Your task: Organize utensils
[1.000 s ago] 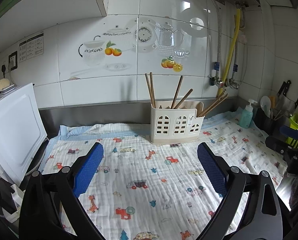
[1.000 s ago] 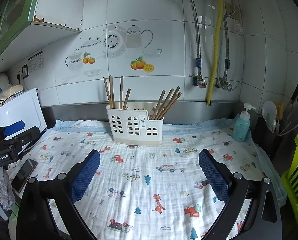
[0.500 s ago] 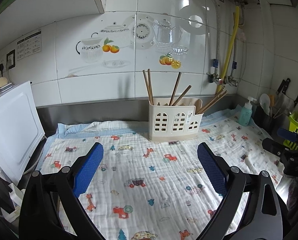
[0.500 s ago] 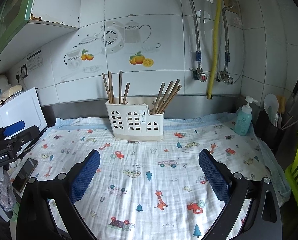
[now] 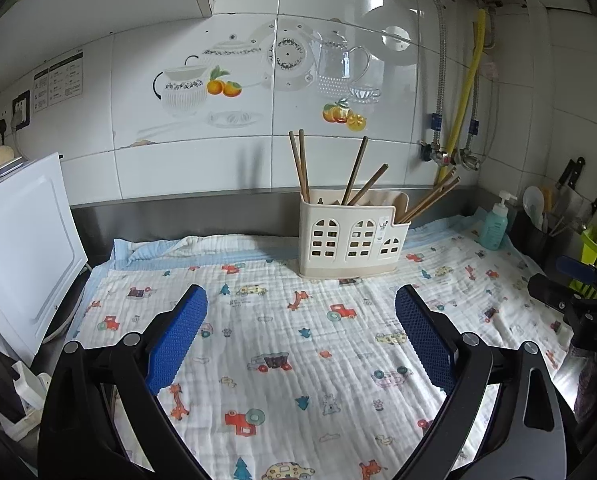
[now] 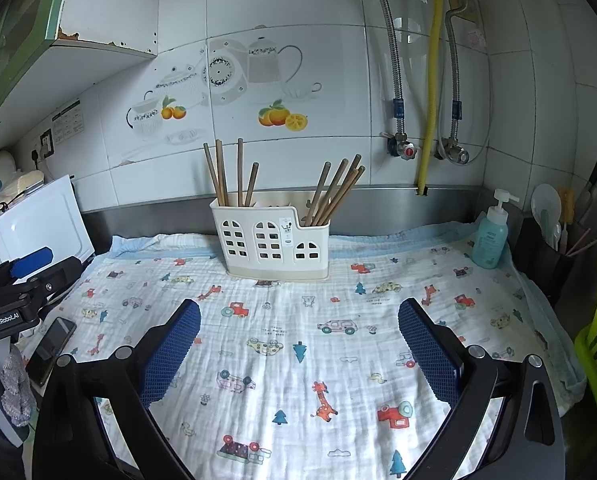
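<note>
Cream plastic formed the utensil holder (image 5: 353, 236), which was seen upright on the printed cloth (image 5: 282, 344) near the tiled back wall, at about 12 o'clock from both grippers and well apart from them. Brown wooden chopsticks (image 6: 222, 174) were stood in its compartments: one cluster upright at the 9 o'clock end of the holder, another cluster (image 6: 335, 190) leaned toward 2 o'clock in the lower end compartment. In the left wrist view the same sticks (image 5: 300, 166) were seen at the holder's 9 o'clock end, with further ones slanted out toward 3 o'clock.

The left gripper (image 5: 300, 334) was held above the cloth with its blue-padded fingers spread wide and nothing between them. The right gripper (image 6: 298, 346) was likewise released, its pads set wide apart over the bare cloth, with nothing grasped.

A teal soap bottle (image 6: 490, 236) was stood at 2 o'clock by the wall, just beside a dark caddy (image 6: 546, 258) of kitchen tools. A white board (image 5: 18, 256) was leaned at 9 o'clock, and a phone (image 6: 50, 350) was laid at the cloth's 8 o'clock edge in the right wrist view.
</note>
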{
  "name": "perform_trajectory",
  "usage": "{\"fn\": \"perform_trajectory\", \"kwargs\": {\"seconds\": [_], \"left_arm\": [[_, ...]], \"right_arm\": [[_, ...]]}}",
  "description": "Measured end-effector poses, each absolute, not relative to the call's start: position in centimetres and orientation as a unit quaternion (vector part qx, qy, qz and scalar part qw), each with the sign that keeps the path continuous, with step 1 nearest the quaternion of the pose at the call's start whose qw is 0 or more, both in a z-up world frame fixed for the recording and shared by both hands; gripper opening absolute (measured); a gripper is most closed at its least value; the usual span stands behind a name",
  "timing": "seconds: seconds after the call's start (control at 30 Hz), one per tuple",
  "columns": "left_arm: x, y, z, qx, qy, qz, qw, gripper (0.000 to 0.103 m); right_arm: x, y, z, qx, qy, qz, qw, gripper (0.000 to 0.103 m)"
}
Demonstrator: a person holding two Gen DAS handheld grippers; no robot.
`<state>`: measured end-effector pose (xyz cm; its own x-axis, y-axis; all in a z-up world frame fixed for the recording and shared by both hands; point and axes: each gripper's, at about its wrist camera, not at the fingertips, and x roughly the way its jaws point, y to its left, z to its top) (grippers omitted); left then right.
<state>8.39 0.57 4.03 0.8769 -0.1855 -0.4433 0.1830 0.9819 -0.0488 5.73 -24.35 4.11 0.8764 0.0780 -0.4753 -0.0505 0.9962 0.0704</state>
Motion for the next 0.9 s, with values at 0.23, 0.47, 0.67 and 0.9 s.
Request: {"fn": "perform_trajectory", "kwargs": {"seconds": [0.23, 0.47, 0.67, 0.9], "left_arm": [[8.48, 0.54, 3.68, -0.005, 0.232, -0.101, 0.967, 0.094], [8.35, 0.38, 3.55, -0.005, 0.234, -0.102, 0.967, 0.094], [8.2, 0.2, 3.51, -0.006, 0.233, -0.106, 0.967, 0.094], [8.18, 0.06, 3.36, -0.005, 0.236, -0.108, 0.966, 0.094]], "right_arm": [[5.91, -23.98, 3.98, 0.025, 0.248, 0.037, 0.968, 0.096], [5.92, -23.95, 3.97, 0.026, 0.248, 0.038, 0.968, 0.096], [5.88, -23.91, 3.94, 0.026, 0.249, 0.038, 0.968, 0.096], [5.98, -23.86, 3.73, 0.027, 0.252, 0.039, 0.967, 0.096]]}}
